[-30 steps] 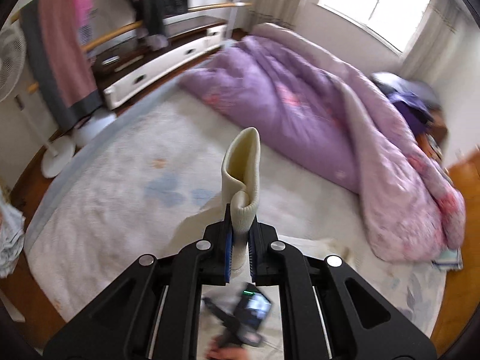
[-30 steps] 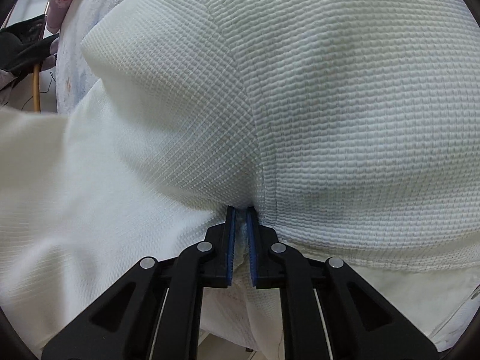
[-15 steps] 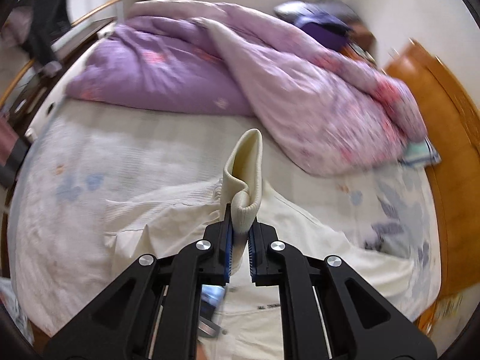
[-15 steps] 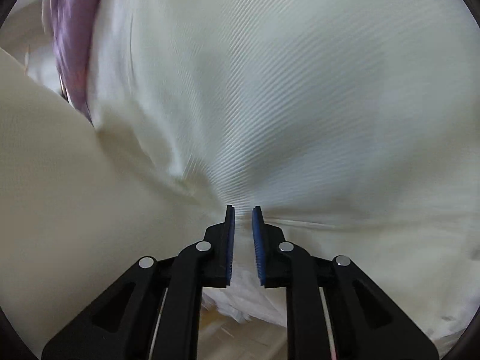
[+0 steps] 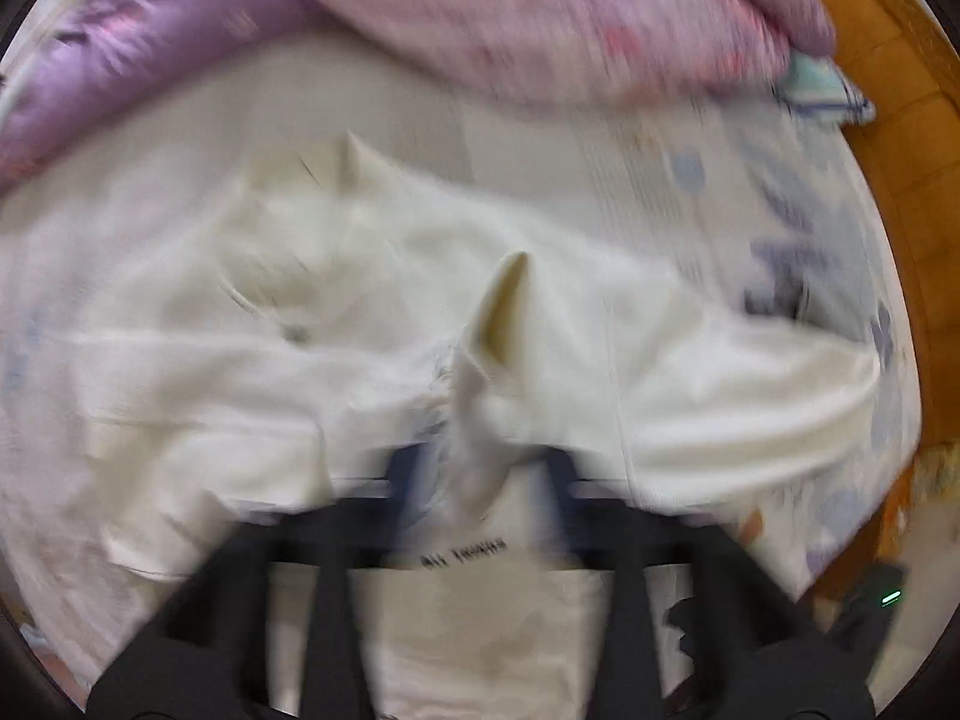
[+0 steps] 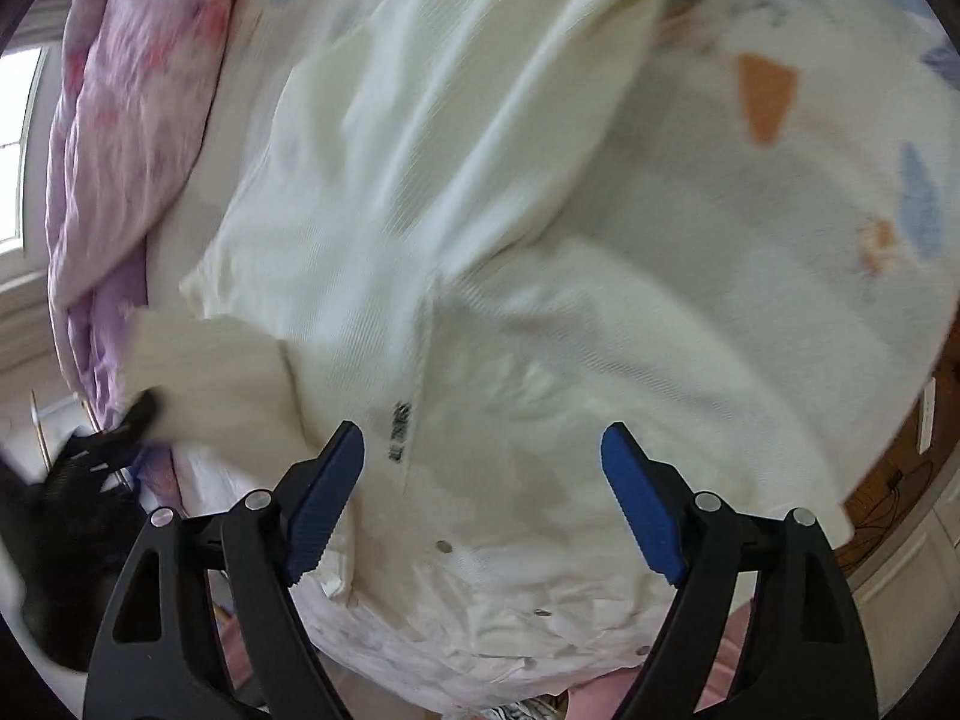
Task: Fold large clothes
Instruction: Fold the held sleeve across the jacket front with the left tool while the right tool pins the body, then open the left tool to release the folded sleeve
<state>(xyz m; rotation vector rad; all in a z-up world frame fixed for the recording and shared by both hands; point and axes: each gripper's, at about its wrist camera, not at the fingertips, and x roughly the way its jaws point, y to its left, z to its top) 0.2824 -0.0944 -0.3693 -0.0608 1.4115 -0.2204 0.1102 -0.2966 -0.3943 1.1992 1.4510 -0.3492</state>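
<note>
A large cream knit garment (image 6: 456, 192) lies spread on the bed, with a white lining and snap buttons near its front edge. It also fills the left wrist view (image 5: 360, 312), which is blurred by motion. My left gripper (image 5: 480, 468) has its jaws apart, with the ribbed cream cuff (image 5: 498, 324) standing loose between them. My right gripper (image 6: 483, 480) is wide open and empty, just above the garment near a black printed label (image 6: 399, 432).
A pink and purple quilt (image 5: 510, 18) lies bunched along the far side of the bed. The patterned bedsheet (image 6: 780, 192) shows to the right. A wooden headboard (image 5: 894, 180) bounds the right side. My left gripper shows at the lower left in the right wrist view (image 6: 72, 492).
Both grippers have opened; the left let go of the cuff, the right of the garment. The left camera swung down toward the bed. The garment has dropped onto the sheet.
</note>
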